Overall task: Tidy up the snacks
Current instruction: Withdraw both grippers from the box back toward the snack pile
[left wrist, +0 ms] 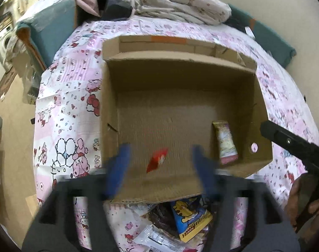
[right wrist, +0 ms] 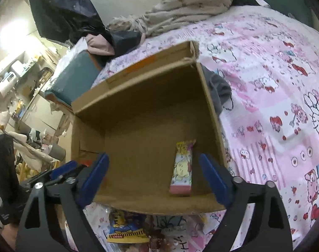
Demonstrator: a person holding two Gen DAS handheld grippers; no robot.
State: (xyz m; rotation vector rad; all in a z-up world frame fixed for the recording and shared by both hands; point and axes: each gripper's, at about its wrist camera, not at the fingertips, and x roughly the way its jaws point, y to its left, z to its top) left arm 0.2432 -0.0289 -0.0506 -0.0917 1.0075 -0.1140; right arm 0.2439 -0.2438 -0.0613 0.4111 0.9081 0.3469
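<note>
Over cardboard box [left wrist: 180,79] w/ pink bar [left wrist: 225,145] & red packet [left wrist: 157,161]: both hand-held grippers, left [left wrist: 159,168] & right [right wrist: 155,178], spread, empty.

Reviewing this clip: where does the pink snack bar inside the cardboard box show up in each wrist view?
Left wrist view: the pink snack bar lies on the box floor at lower right, near the right wall.
Right wrist view: the bar lies at lower centre, just left of the right gripper's right finger.
Shared landmark: the cardboard box with orange tape on its far flap.
</note>
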